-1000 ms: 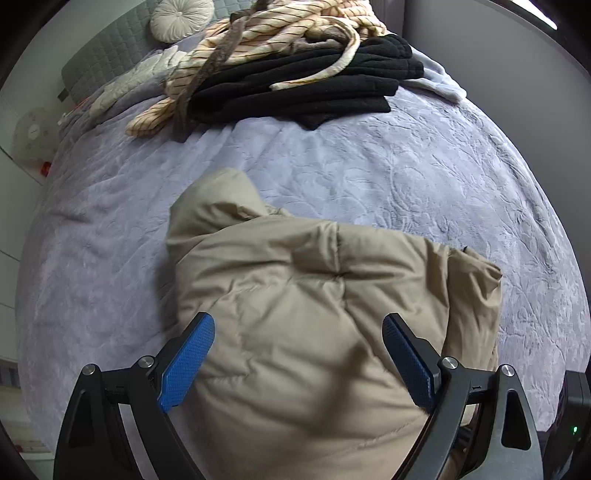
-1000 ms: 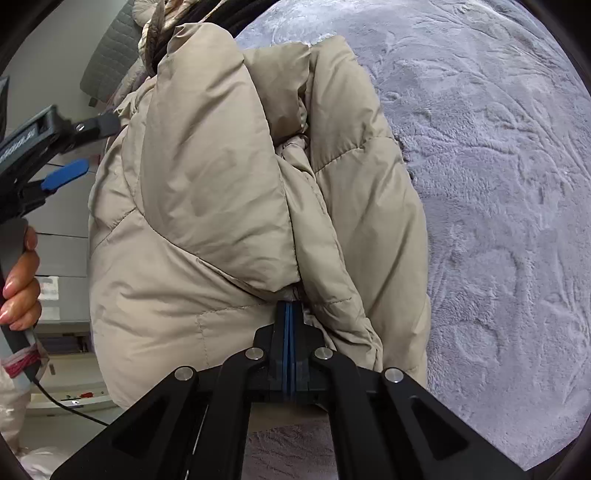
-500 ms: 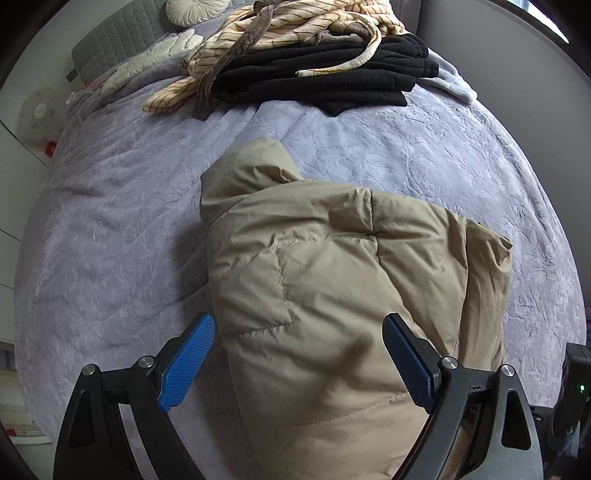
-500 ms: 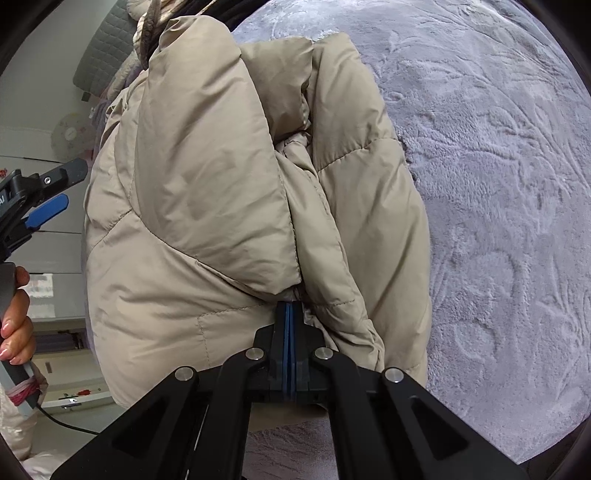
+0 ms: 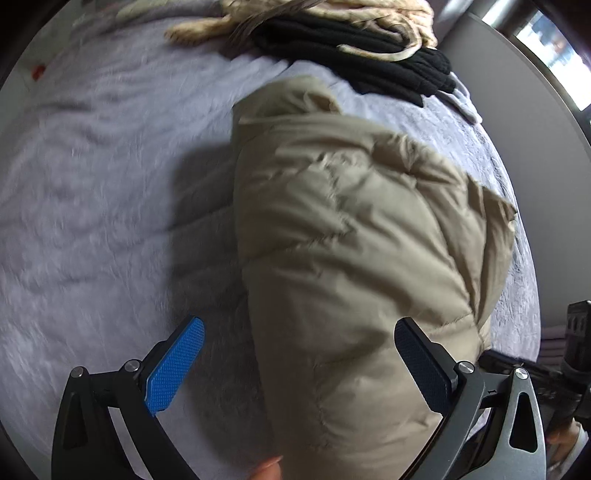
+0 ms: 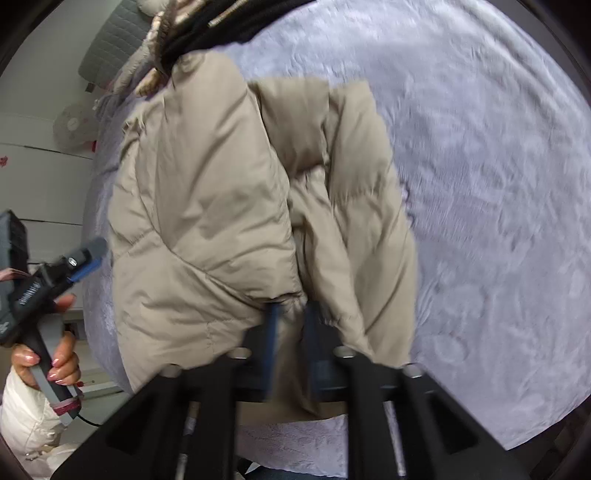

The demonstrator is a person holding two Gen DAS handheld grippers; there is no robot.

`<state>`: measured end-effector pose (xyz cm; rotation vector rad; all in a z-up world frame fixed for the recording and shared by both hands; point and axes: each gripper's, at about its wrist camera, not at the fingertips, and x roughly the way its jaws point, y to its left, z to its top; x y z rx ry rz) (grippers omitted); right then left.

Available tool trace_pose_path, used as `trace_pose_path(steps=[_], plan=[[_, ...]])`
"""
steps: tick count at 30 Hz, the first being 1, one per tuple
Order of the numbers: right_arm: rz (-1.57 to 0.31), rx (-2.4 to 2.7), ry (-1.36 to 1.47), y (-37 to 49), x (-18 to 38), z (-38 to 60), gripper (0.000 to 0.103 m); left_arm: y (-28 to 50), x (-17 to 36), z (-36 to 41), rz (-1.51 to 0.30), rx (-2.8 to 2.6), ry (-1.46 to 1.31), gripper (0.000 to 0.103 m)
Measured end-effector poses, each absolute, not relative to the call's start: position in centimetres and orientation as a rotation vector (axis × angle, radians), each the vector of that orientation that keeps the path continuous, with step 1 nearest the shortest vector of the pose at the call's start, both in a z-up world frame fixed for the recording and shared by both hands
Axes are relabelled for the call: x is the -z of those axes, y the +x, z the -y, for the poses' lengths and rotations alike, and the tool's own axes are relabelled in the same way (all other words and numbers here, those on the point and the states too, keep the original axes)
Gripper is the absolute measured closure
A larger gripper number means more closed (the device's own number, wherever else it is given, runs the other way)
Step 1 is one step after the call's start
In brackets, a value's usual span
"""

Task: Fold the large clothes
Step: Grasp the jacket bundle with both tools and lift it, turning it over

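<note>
A beige puffer jacket (image 5: pixel 354 229) lies folded into a thick bundle on the lilac bedspread (image 5: pixel 92 192). It also fills the right wrist view (image 6: pixel 229 206). My left gripper (image 5: pixel 299 365) is open and empty, its blue pads (image 5: pixel 177 362) astride the bundle's near left edge, touching nothing. My right gripper (image 6: pixel 290 332) has its jaws parted by a small gap at the jacket's near hem, with a bit of fabric between them. The right gripper's body shows at the right edge of the left wrist view (image 5: pixel 569 354).
A pile of black and cream striped clothes (image 5: pixel 347 33) lies at the far end of the bed. A grey wall panel (image 5: pixel 517 88) runs along the right side. The left gripper and the hand holding it (image 6: pixel 40 288) are at the bed's left edge.
My right gripper, shut on the jacket hem before, has parted its jaws. My left gripper has swung left, so the jacket now sits toward its right finger.
</note>
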<state>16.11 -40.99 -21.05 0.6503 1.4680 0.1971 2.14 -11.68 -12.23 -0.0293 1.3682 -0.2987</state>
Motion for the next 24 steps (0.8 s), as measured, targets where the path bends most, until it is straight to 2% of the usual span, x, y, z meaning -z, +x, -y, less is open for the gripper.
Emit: trace_pose_path(steps=[2, 5, 15, 20, 24], plan=[[-1.418, -0.197, 0.645, 16.9, 20.3, 42.1, 0.000, 2.2, 13.1, 10.5, -1.390, 0.291, -0.076, 0.000], [-1.385, -0.202, 0.641, 18.2, 20.2, 43.5, 0.000, 2.6, 14.1, 9.5, -1.408, 0.315, -0.131, 0.000], [-1.452, -0.353, 0.800, 19.7, 24.9, 43.8, 0.000, 3.6, 17.4, 8.4, -1.540, 0.580, -0.424, 0.000], [-1.506, -0.338, 0.720, 20.9, 26.9, 43.2, 0.000, 3.5, 19.4, 8.8, -1.574, 0.647, -0.434, 0.000], [-1.548, -0.366, 0.785, 21.7, 29.8, 43.7, 0.000, 3.9, 21.1, 9.3, -1.591, 0.709, -0.501, 0.000]])
